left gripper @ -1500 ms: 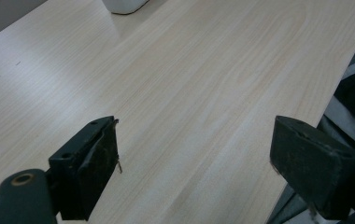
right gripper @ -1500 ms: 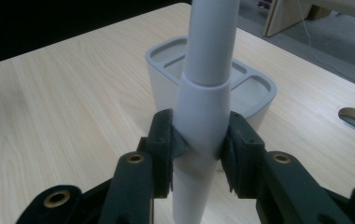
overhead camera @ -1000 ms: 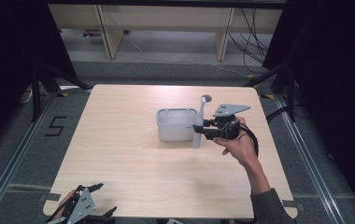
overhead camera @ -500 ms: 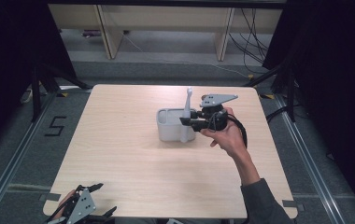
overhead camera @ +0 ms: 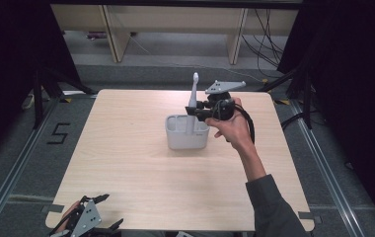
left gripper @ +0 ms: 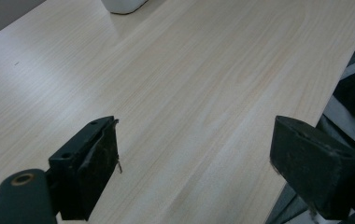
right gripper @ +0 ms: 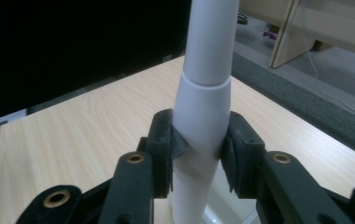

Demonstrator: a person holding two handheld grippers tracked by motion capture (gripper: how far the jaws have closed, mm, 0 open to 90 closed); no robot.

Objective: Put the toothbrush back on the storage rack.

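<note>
The right tool [overhead camera: 194, 111], a black two-jaw piece carried in the person's right hand [overhead camera: 230, 129], is clenched on the thick lower body of a white plastic electric toothbrush [right gripper: 203, 121]; in the right gripper view both pads press the handle from either side, just below the seam where it narrows. The brush stands almost upright, its slim neck rising to the upper middle of the high view and its foot hanging inside the pale grey rectangular plastic holder [overhead camera: 186, 133], in the compartment at the holder's right side. To finish this step well, the person would probably keep the brush vertical, centre its foot over that compartment and lower it straight, so it does not catch on the rim or a divider and tip the light holder; the grip should ease off only once the foot rests on the bottom. The holder sits at the centre of the light wooden tabletop [overhead camera: 126, 187]. The left tool [left gripper: 194, 172] hangs released, jaws wide with nothing between them, at the bottom left corner of the high view, well apart from the holder.
</note>
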